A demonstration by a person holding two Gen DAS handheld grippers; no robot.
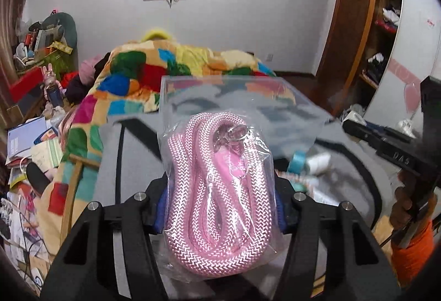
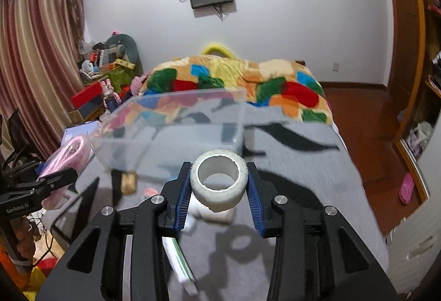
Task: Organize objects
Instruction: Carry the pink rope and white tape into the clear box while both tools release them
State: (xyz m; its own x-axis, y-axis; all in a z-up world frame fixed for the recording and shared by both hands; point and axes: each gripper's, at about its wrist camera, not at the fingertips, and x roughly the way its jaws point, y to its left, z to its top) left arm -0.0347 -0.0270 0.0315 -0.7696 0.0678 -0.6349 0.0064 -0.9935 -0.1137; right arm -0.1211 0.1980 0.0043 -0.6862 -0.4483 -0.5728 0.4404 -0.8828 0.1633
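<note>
My left gripper [image 1: 220, 207] is shut on a clear plastic bag holding a coiled pink rope [image 1: 217, 185], held above the grey bed cover; the bag also shows at the left of the right wrist view [image 2: 73, 152]. My right gripper [image 2: 219, 185] is shut on a white roll of tape [image 2: 219, 179], held just in front of a clear plastic bin [image 2: 176, 127]. The bin [image 1: 220, 97] stands on the bed straight ahead of the left gripper. The right gripper's body shows at the right edge of the left wrist view [image 1: 397, 157].
Small items lie on the grey cover [image 2: 303, 163]: a blue tape roll [image 1: 299, 160], a white bottle [image 1: 319, 161], a tan block [image 2: 128, 181], a white box [image 2: 179, 262]. A colourful blanket [image 2: 234, 80] is heaped behind the bin. Clutter fills the floor at left [image 1: 35, 152].
</note>
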